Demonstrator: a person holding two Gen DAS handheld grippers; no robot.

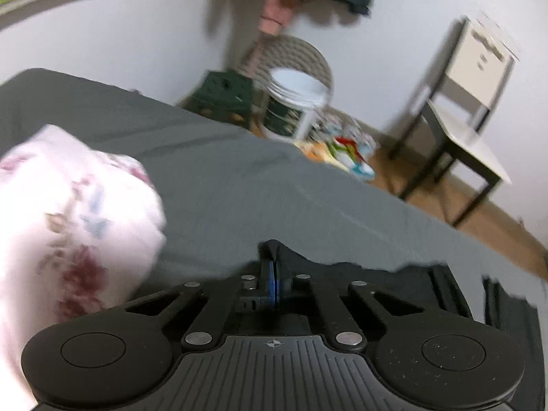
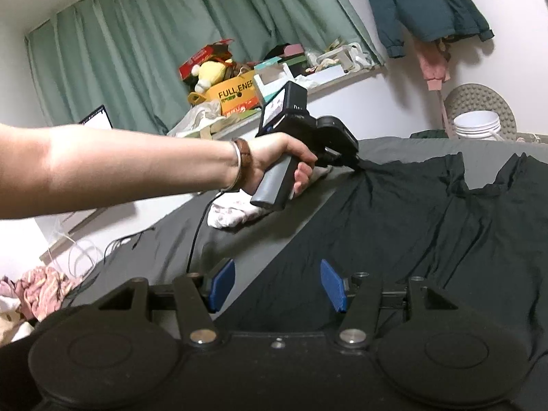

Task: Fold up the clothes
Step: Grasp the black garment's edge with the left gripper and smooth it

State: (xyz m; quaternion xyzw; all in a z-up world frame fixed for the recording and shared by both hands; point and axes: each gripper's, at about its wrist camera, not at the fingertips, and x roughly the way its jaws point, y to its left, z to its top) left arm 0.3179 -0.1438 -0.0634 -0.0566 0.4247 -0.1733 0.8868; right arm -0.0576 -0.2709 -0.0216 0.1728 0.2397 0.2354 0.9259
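Observation:
A black garment (image 2: 428, 212) lies spread on the grey bed sheet (image 2: 246, 250), its neckline toward the far wall. My left gripper (image 1: 273, 274) is shut on an edge of this black garment (image 1: 359, 274), with a tuft of cloth pinched between the blue pads. In the right wrist view a hand holds that left gripper (image 2: 356, 164) at the garment's far left corner, lifting the cloth slightly. Over the garment's near left edge my right gripper (image 2: 277, 287) stands open, its blue pads (image 2: 222, 286) wide apart with nothing between them.
A pink floral cloth (image 1: 68, 212) sits on the sheet (image 1: 222, 178) to the left. Beyond the bed are a white bucket (image 1: 294, 106), a small side table (image 1: 469, 130) and toys on the wooden floor. A cluttered shelf (image 2: 260, 78) runs under green curtains.

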